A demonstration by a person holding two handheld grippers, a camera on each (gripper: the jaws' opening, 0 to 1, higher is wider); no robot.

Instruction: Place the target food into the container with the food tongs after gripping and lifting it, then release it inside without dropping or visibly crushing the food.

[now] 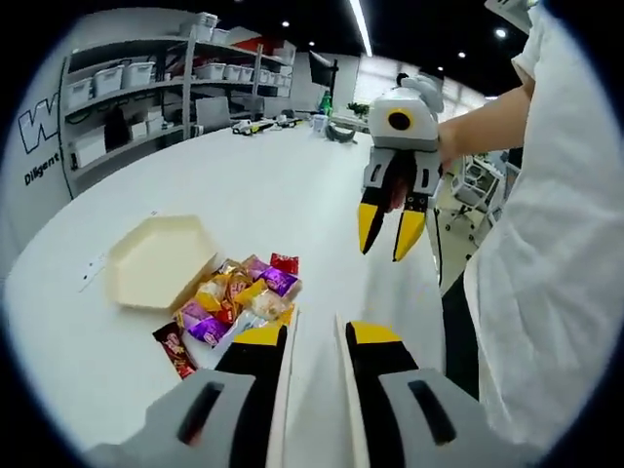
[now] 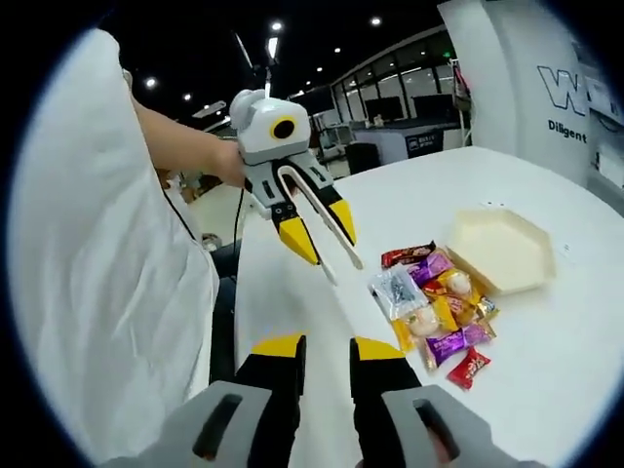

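Left tongs [image 1: 317,336] clamp food tongs [image 1: 279,414], arms parted, nothing between. Candies [image 1: 239,297] piled on counter [image 1: 244,185], lower left of left gripper view, just left of tips. Container [image 1: 156,258] touches pile, upper left. Right tongs [image 2: 327,346] parted, empty, farther off. Left nearer.

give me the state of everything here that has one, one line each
left gripper: shut on food tongs, held up above the table
right gripper: open, holding nothing, held up above the table
hexagonal container: open, nothing in it, flat on the white table
wrapped candies: loose pile beside the container, none picked up
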